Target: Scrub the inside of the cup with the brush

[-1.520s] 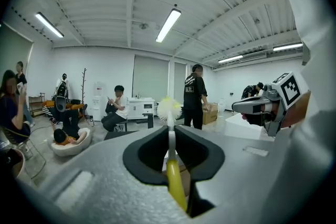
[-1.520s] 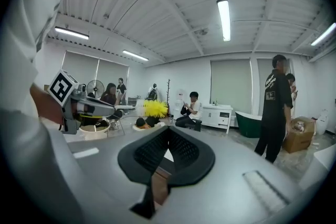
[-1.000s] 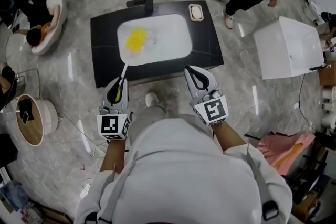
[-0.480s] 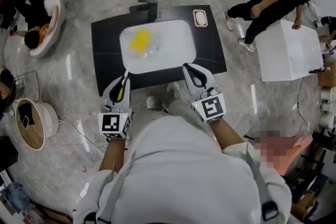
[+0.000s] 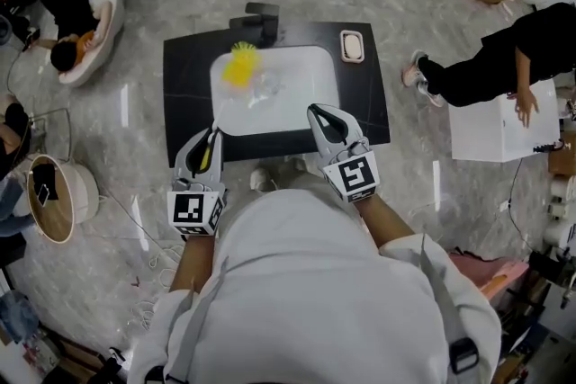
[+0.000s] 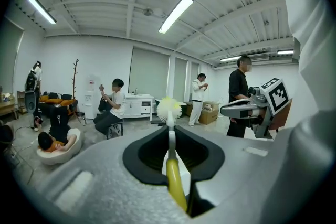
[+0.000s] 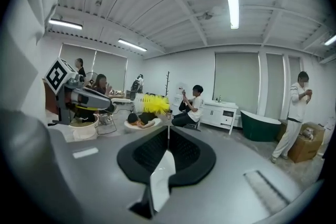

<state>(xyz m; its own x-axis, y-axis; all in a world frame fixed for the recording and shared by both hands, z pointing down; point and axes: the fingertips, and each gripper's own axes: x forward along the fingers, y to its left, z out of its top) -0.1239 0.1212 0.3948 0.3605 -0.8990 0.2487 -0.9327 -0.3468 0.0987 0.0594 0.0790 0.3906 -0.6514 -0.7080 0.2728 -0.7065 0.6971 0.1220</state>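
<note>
Clamping the brush by its yellow handle, my left tool holds it out over the white basin, with the yellow bristle head above the basin's far left part. The clear cup sits in the basin just right of the bristles, apart from both tools. My right tool is clenched on nothing, hovering at the near edge of the black desk

Past the grey fingers, the brush is showing yellow bristles; the basin is gleaming white within a black counter.
</note>
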